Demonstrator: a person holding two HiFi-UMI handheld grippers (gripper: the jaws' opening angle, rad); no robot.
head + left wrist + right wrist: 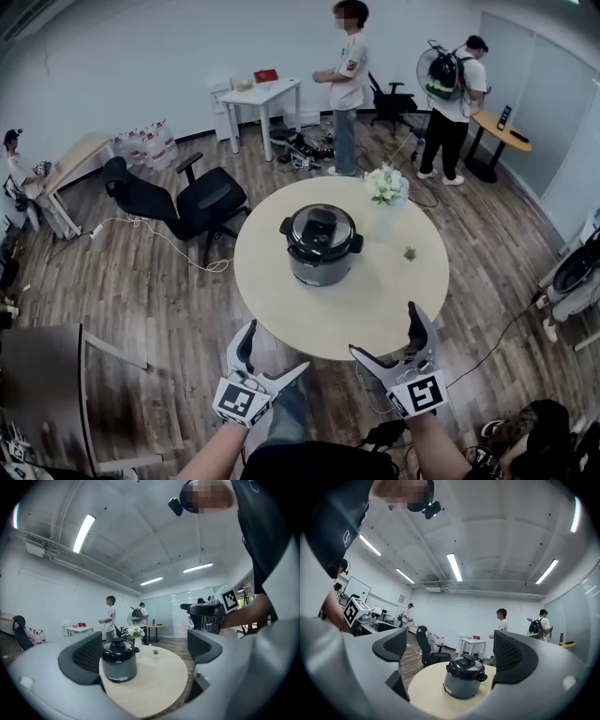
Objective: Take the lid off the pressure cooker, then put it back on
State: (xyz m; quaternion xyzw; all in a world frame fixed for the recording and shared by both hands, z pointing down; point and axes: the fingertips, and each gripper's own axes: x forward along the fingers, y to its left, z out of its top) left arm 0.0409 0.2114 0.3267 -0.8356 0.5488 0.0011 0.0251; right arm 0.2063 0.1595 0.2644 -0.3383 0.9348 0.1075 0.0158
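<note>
We see the pressure cooker [321, 246]: glossy black plastic lid [322, 228], dull grey metal body. Bench [384, 291] under it is smooth, matt, pale wood-look. Floor [159, 281] round it is dark wood planks. Left tongs [277, 349] & right tongs [383, 328] are matt grey plastic w/ dark textured pads [89, 656].

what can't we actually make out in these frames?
- Lid lock position: too small in the head view, seen side-on in both gripper views.
- Label on the pressure cooker: print too small and blurred, left gripper view.
- Small green item on the round table: too small to identify in any view.
- Red item on the white desk: too far away to identify.
</note>
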